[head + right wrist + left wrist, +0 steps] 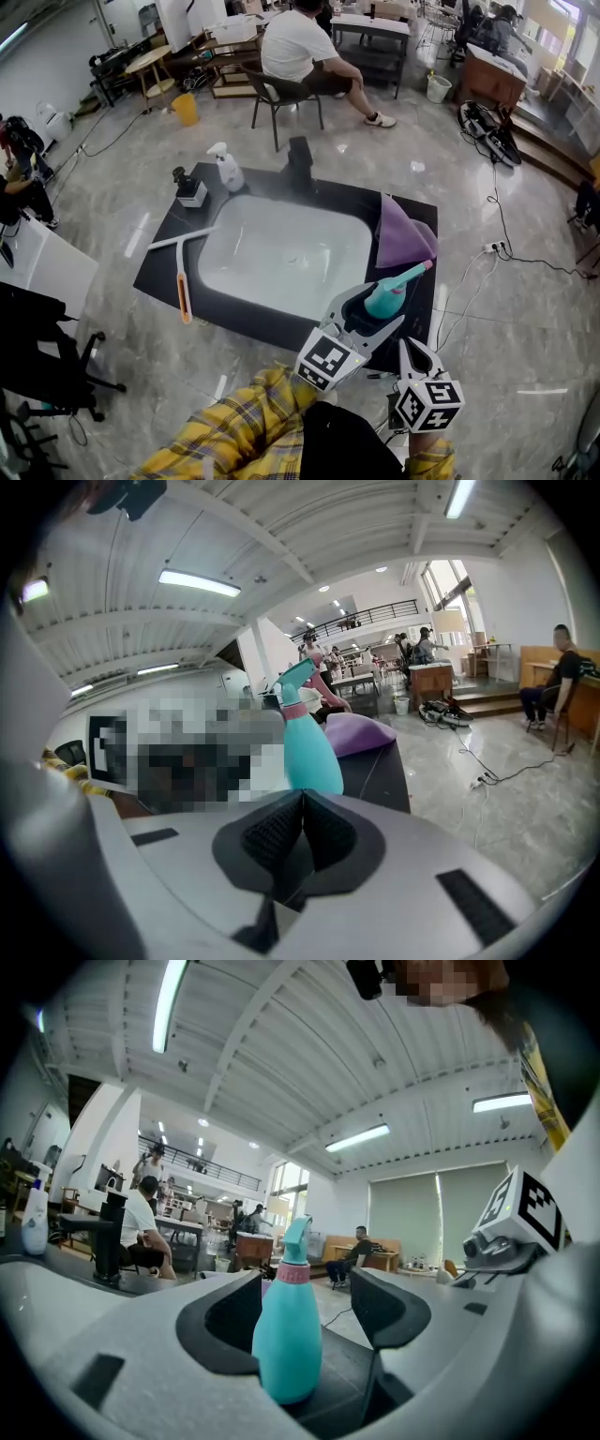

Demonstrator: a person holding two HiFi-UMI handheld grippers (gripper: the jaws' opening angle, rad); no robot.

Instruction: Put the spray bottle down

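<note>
**A:** Where's the bottle now?

**B:** Upright at the near right corner of the counter, just in front of the purple cloth. I'd say it's standing on its own, though its base is hidden from here.

**A:** And the left hand-held gripper?

**B:** Its jaws are spread wide either side of the bottle. There's a clear gap on one side. On the other the pad looks very near, maybe brushing, but I see no squeeze.

**A:** The right hand-held gripper?

**B:** Pinched together on nothing, hanging just beside the other one.

**A:** So what could spoil it?

**B:** The way out. If the left one backs off crooked, a jaw could clip the bottle and tip it. It's tall, narrow and close to the counter's edge, so it might drop to the floor or roll into the sink. The right one swinging across could knock it too.
</note>
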